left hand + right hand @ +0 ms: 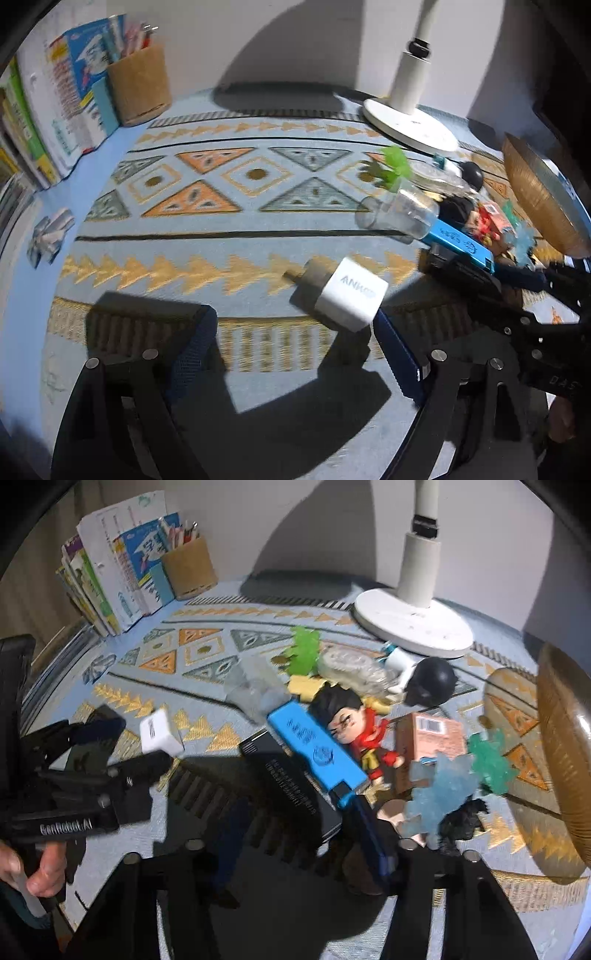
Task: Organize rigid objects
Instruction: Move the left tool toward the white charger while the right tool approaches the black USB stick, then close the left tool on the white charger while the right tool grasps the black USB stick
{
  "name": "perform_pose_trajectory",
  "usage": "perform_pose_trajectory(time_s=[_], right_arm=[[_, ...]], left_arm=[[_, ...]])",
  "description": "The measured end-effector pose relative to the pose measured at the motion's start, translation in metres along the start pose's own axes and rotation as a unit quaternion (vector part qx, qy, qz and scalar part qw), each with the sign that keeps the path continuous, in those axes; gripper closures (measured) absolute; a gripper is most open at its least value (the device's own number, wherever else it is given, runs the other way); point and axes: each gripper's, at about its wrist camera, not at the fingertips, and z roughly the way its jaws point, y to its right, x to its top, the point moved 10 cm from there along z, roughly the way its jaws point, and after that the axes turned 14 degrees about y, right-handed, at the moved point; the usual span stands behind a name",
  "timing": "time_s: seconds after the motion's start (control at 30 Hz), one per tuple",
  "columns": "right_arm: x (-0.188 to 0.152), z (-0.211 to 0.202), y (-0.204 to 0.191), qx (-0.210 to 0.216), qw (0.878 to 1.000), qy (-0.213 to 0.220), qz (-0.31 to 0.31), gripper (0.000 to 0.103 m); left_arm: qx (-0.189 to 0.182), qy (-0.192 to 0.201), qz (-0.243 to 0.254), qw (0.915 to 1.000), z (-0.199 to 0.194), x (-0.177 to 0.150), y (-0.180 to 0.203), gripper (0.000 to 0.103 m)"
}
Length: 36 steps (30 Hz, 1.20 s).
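Nearest in the left wrist view: left gripper [295, 321] tipped steeply down at the bench [258, 240], fingers spread wide, nothing clenched. Just ahead of the tips, a white charger [351, 299] flat on the patterned cloth, off toward the right-hand finger and touching or nearly touching its tip. Seen from the right wrist camera, the same charger at the mouth of that gripper, against the nearer finger, with a hand [37, 871] wrapped around the handle at the lower left.

Right gripper [291, 805] likewise angled sharply down, fingers partly drawn in, a black box [288, 782] lying between them. Left-hand finger lost in shadow and blur, so cannot tell whether the pads press on the box. Right-hand finger just beside the near end of a blue box [317, 753], itself resting across the black one.

Beyond that, heaped close together: a red-clad figurine [354, 723], a brown carton [432, 738], a pale blue crystal toy [439, 794].

Farther back, a black ball [428, 683] and a white lamp base [413, 624]. At the far left, a pencil cup [188, 568] beside upright books [110, 572].
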Motion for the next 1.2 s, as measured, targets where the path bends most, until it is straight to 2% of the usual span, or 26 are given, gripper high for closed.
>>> perform_pose_trajectory(time_s=[0.17, 0.23, 0.33, 0.47, 0.5, 0.6, 0.63, 0.67, 0.7, 0.73, 0.77, 0.83, 1.03, 1.2], right_arm=[[-0.005, -0.005, -0.022, 0.056, 0.998, -0.004, 0.002, 0.056], [-0.003, -0.003, -0.021, 0.043, 0.999, -0.001, 0.001, 0.056], [0.001, 0.004, -0.019, 0.031, 1.000, -0.002, 0.004, 0.056], [0.004, 0.010, -0.025, 0.013, 1.000, 0.002, -0.013, 0.056], [0.005, 0.011, -0.027, 0.004, 1.000, 0.006, -0.023, 0.056], [0.006, 0.012, -0.027, -0.007, 0.999, 0.012, -0.033, 0.058], [0.006, 0.013, -0.026, -0.010, 0.999, 0.015, -0.036, 0.060], [0.007, 0.013, -0.027, -0.014, 0.999, 0.017, -0.041, 0.067], [0.007, 0.013, -0.026, -0.015, 0.999, 0.019, -0.044, 0.070], [0.007, 0.012, -0.028, -0.015, 0.999, 0.020, -0.048, 0.079], [0.007, 0.011, -0.030, -0.010, 0.999, 0.021, -0.049, 0.079], [0.004, 0.007, -0.035, -0.005, 0.998, 0.020, -0.052, 0.079], [-0.007, -0.017, -0.050, 0.051, 0.998, 0.028, -0.012, 0.079], [0.001, -0.046, -0.043, 0.048, 0.997, 0.053, 0.009, 0.079]], left_arm=[[0.021, 0.003, -0.021, 0.9995, -0.003, 0.000, -0.028, 0.018], [0.000, 0.006, -0.029, 0.9996, -0.006, 0.002, -0.024, 0.018], [-0.052, 0.009, -0.030, 0.9982, -0.007, 0.009, -0.001, 0.018], [-0.045, 0.002, -0.013, 0.9989, 0.008, 0.014, 0.013, 0.019], [-0.044, 0.001, -0.011, 0.9990, 0.011, 0.014, 0.015, 0.025], [-0.035, 0.005, 0.001, 0.9994, 0.014, 0.015, 0.020, 0.030], [-0.034, 0.007, 0.004, 0.9994, 0.014, 0.015, 0.022, 0.040], [-0.030, 0.010, 0.007, 0.9995, 0.015, 0.016, 0.021, 0.046], [-0.022, 0.015, 0.012, 0.9996, 0.014, 0.017, 0.021, 0.060], [-0.021, 0.014, 0.015, 0.9996, 0.014, 0.016, 0.020, 0.072], [-0.021, 0.016, 0.016, 0.9995, 0.013, 0.016, 0.020, 0.076], [-0.032, 0.017, 0.008, 0.9993, 0.008, 0.015, 0.020, 0.077], [-0.042, 0.041, 0.005, 0.9983, -0.017, 0.014, 0.023, 0.077], [-0.055, 0.072, 0.012, 0.9958, -0.044, 0.024, 0.038, 0.077]])
